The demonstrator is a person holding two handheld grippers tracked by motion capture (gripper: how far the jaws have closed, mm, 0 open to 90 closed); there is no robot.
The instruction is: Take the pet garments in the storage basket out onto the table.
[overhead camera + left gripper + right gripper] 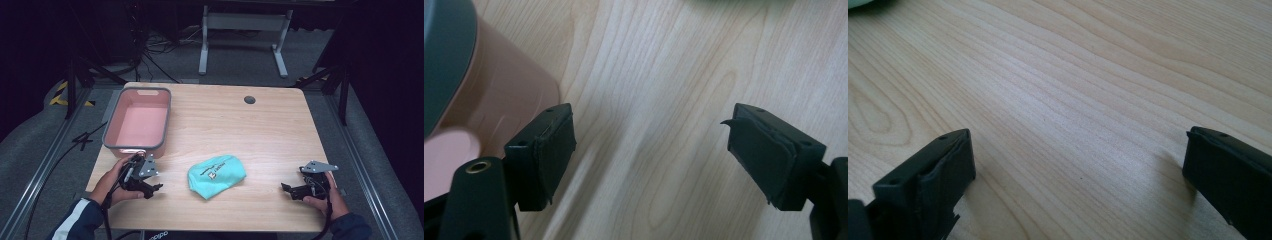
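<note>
A folded teal cloth pouch point(217, 175) with a small printed label lies on the wooden table point(265, 130), near its front middle. A pink bin point(138, 121) with a grey rim stands empty at the table's left. My left gripper point(154, 189) rests low over the table just in front of the bin, left of the pouch, pointing right. Its jaws stand open over bare wood in the left gripper view point(649, 160), with the bin's corner point(489, 105) at the left. My right gripper point(286, 190) sits at the front right, open over bare wood point(1078, 165), pointing left toward the pouch.
A dark round cable hole point(249, 100) sits near the table's far edge. Beyond the table stand a white frame point(243, 30) and cables on a grey floor. Metal rails run along both sides of the table.
</note>
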